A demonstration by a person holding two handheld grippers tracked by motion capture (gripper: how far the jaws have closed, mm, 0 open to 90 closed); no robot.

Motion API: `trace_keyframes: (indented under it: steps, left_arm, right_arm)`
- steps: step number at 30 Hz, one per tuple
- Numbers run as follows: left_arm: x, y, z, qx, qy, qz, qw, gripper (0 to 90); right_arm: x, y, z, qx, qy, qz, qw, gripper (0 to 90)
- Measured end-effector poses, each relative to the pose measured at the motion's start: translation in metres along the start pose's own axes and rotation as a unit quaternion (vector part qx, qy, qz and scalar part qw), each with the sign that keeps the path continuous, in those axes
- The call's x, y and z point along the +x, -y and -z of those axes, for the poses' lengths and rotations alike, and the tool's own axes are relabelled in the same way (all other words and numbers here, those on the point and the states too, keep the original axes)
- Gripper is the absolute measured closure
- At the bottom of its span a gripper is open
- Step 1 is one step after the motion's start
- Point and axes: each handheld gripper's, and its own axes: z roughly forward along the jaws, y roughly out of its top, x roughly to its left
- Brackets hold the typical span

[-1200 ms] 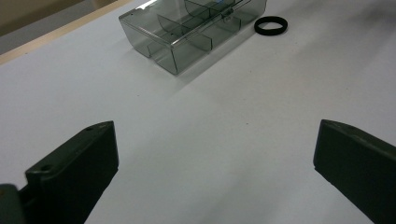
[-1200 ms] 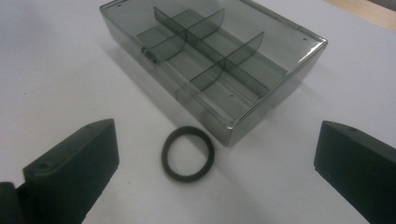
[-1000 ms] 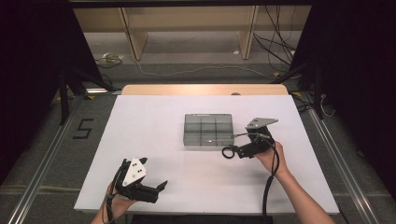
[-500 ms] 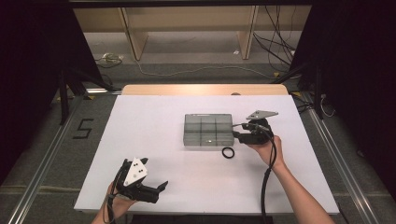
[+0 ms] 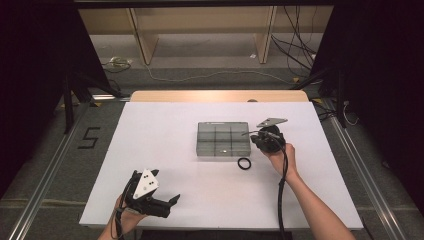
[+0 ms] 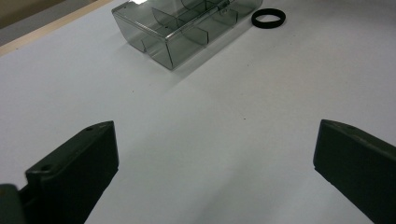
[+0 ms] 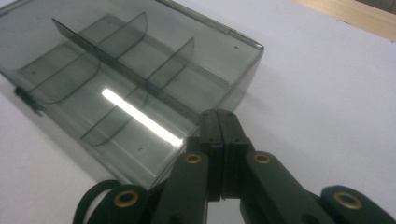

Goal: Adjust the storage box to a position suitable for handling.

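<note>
A clear grey compartment box (image 5: 223, 139) stands at the middle of the white table (image 5: 165, 135). A black ring (image 5: 244, 163) lies flat just in front of the box's right front corner. My right gripper (image 5: 252, 141) is at the box's right end. Its jaws have just been closing and now stand shut with nothing between them. In the right gripper view the joined tips (image 7: 222, 117) are right by the box's wall (image 7: 205, 88), and the ring (image 7: 91, 198) peeks out at the lower left. My left gripper (image 5: 170, 202) rests open near the front left edge, well away from the box (image 6: 182, 23) and the ring (image 6: 268, 17).
A wooden strip (image 5: 220, 96) borders the table's far edge, with shelving and loose cables on the floor beyond. Metal rails (image 5: 360, 175) run along both sides. The right gripper's cable (image 5: 281, 200) trails along the forearm.
The right gripper has moved away from the ring toward the box's right end, and its jaws have gone from wide open to shut. The ring, the box and the left gripper stayed put.
</note>
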Motion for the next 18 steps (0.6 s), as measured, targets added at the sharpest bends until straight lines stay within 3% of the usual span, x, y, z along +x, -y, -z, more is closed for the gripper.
trace_keyframes:
  steps: [3, 18]
  left_arm:
    - [0.0001, 0.0001, 0.0001, 0.0, 0.0, 0.0, 1.0, 0.0]
    - [0.0004, 0.0, -0.0001, 0.001, 0.002, -0.005, 1.0, 0.0]
  right_arm:
    - [-0.001, 0.001, -0.0066, 0.009, 0.012, -0.001, 0.9999, 90.0]
    - [-0.0001, 0.0016, -0.0116, 0.015, 0.013, -0.005, 0.9998, 90.0]
